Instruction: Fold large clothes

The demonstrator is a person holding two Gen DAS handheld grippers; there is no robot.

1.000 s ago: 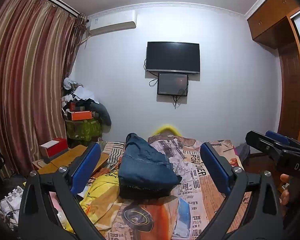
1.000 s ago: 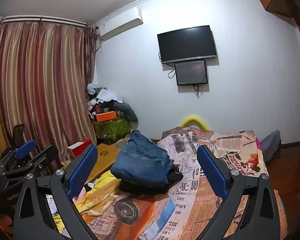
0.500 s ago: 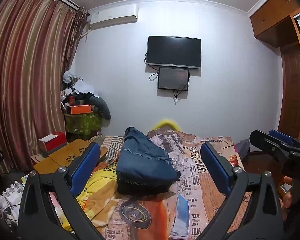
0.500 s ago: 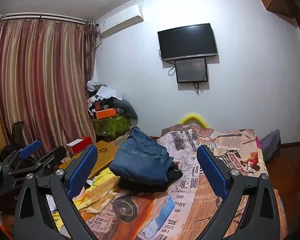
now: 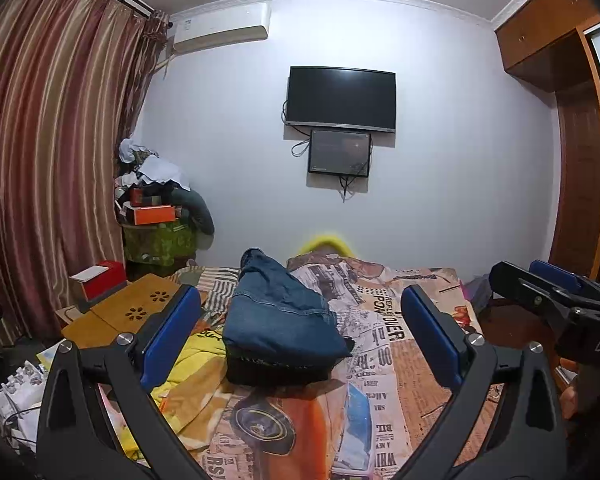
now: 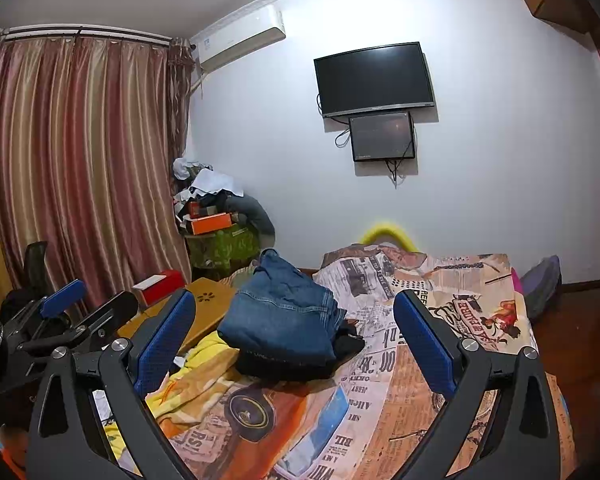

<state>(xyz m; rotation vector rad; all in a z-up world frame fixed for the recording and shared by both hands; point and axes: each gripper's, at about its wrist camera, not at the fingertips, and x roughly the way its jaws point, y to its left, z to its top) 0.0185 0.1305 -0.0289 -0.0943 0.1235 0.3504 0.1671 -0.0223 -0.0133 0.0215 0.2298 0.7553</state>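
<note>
Left wrist view: left gripper [image 5: 300, 332] jaws wide, nothing held; right gripper [image 6: 294, 334] likewise wide and empty. Jeans [image 5: 278, 312] seen folded on a dark garment [image 5: 276, 370] mid-bed [image 5: 404, 344]. Fold judged done; next garment must be reached, perhaps the yellow cloth [image 5: 188, 364].

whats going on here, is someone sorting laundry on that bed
A person holds a two-finger gripper in each hand, both aimed at a bed with a newspaper-print cover. The left gripper and right gripper are open and hold nothing. Blue jeans lie folded on top of a dark garment in the middle of the bed, with a yellow cloth beside the pile. Neither gripper touches the clothes.
</note>
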